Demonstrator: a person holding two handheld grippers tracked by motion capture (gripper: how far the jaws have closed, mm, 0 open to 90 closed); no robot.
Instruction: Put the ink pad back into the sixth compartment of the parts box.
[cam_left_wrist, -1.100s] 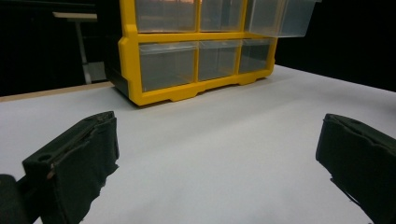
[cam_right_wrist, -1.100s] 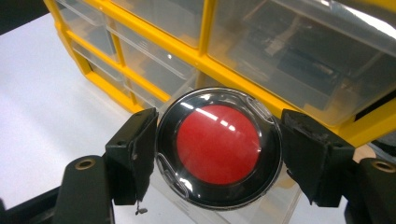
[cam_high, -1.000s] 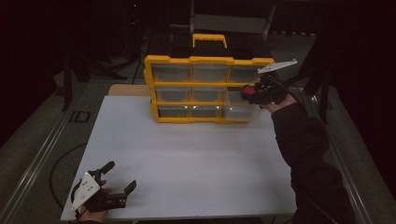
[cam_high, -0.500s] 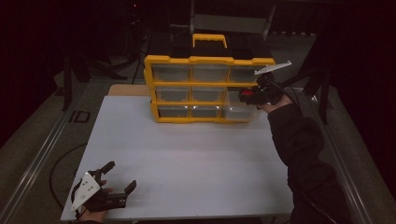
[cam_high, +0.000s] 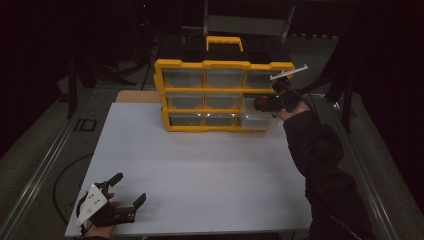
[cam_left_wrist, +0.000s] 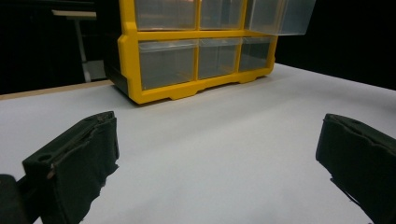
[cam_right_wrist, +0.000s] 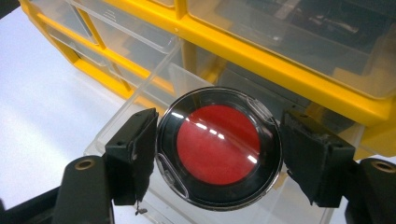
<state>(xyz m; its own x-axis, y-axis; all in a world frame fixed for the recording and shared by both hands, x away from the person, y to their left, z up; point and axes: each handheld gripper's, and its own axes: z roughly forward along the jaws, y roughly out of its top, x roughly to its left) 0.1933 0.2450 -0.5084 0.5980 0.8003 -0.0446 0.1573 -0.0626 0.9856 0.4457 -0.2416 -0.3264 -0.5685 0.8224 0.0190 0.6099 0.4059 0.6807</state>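
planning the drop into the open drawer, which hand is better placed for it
Right. The right gripper already clamps the round red disc just above the pulled-out drawer of the yellow organizer. The left gripper sits open at the table's near edge.

High view: set above near table edge, faced forward and down; whole white table (cam_high: 200, 165) taken in, yellow drawer cabinet (cam_high: 225, 95) seen far off. Left gripper view: held low over table, faced toward cabinet (cam_left_wrist: 196, 60) from well back. Right gripper view: pressed close against cabinet (cam_right_wrist: 280, 51) front, angled down. Cabinet shared by all three views.
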